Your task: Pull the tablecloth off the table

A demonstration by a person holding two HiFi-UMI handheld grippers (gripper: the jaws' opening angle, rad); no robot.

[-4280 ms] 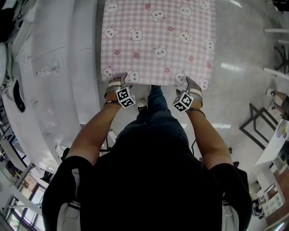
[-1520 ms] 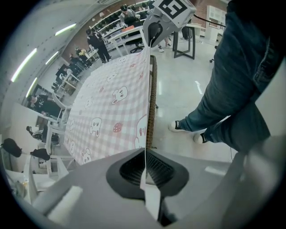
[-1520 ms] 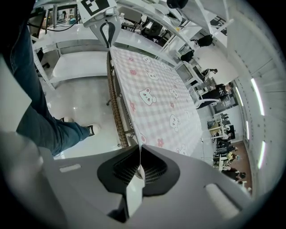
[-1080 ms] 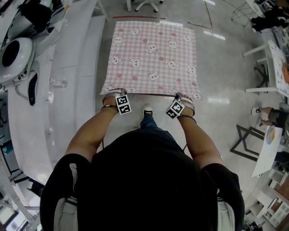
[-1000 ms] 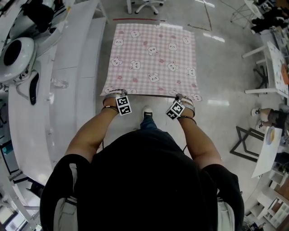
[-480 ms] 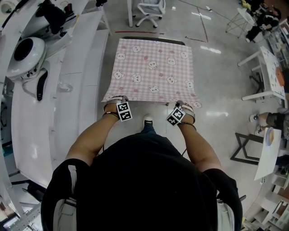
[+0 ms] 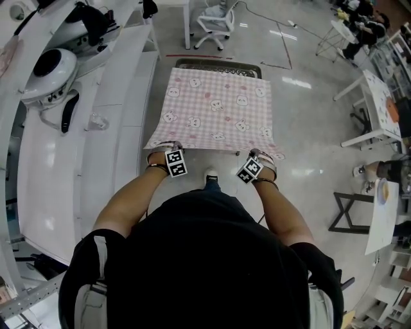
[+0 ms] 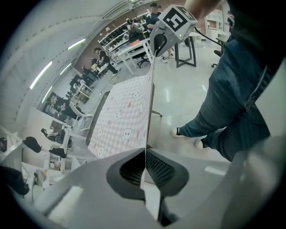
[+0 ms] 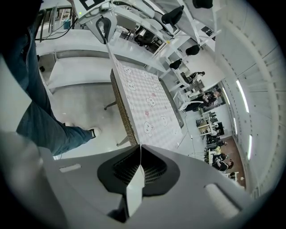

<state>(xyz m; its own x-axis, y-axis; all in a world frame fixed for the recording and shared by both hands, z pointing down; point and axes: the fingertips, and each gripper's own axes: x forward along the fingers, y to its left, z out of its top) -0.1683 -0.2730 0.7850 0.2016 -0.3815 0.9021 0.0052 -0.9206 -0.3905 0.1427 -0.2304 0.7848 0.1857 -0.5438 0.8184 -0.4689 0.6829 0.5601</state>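
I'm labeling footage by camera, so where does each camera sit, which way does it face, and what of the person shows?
Head view: on the person's head, facing steeply down at the tablecloth; shoulders, forearms, left claw, right claw show.
Left gripper view: on the left claw, looking along the clamped cloth edge; jeans leg.
Right gripper view: on the right claw, facing back along that edge; jeans leg.
Shared: both gripper views see the opposite claw.

White swivel chair [image 7: 215,19], long white counter [image 7: 83,167], glossy floor [image 7: 308,128]

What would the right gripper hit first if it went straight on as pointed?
The pink checked bunny-print tablecloth pinched in the right gripper; beyond that, probably the near table edge, depth unclear.
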